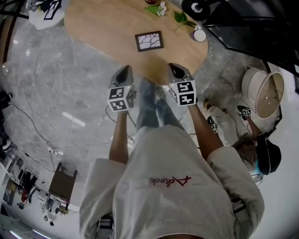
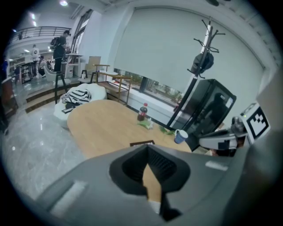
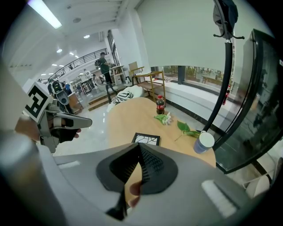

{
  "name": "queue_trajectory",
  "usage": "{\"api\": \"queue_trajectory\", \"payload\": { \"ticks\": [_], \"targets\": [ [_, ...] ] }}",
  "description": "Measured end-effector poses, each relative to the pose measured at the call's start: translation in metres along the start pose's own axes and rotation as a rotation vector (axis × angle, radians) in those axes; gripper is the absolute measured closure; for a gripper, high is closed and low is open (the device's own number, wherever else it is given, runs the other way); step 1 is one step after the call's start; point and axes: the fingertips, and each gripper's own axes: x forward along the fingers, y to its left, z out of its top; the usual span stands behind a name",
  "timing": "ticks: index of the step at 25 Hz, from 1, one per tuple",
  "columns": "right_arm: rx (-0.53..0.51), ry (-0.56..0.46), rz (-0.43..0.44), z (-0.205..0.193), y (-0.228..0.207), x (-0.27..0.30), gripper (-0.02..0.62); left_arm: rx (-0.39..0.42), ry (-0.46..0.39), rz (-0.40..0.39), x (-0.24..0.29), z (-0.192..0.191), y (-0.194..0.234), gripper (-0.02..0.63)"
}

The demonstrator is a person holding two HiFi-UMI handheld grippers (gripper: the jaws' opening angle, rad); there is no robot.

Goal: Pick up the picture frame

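Note:
The picture frame (image 1: 149,41), dark-edged with a white crackle pattern, lies flat on the oval wooden table (image 1: 103,28). Both grippers hang side by side just short of the table's near edge, pointing toward it. My left gripper (image 1: 124,71) is shut and holds nothing. My right gripper (image 1: 177,69) is also shut and holds nothing. In the left gripper view the frame (image 2: 142,143) shows just above the shut left gripper (image 2: 148,152). In the right gripper view the frame (image 3: 147,139) lies just beyond the shut right gripper (image 3: 139,149).
A blue-and-white cup (image 1: 200,35), green leaves (image 1: 183,18) and a white flower (image 1: 159,9) lie on the table's far right part. A cola bottle (image 2: 142,112) stands at the far edge. A coat stand (image 2: 201,62) rises behind. A seated person (image 1: 266,156) is at the right.

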Motion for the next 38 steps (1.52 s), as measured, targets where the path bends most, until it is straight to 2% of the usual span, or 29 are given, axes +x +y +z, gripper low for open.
{"api": "queue_trajectory", "payload": {
  "ticks": [10,27,38],
  "targets": [
    [0.05,0.064,-0.005,-0.029,-0.011,0.039,0.589,-0.02,0.09,-0.009,0.043,-0.036,0.016,0.606],
    [0.055,0.163,0.006,-0.048,-0.047,0.144,0.589,-0.043,0.186,-0.001,0.138,-0.066,0.065,0.606],
    [0.103,0.219,-0.008,-0.068,-0.07,0.201,0.589,-0.04,0.265,-0.031,0.19,-0.092,0.077,0.606]
  ]
}}
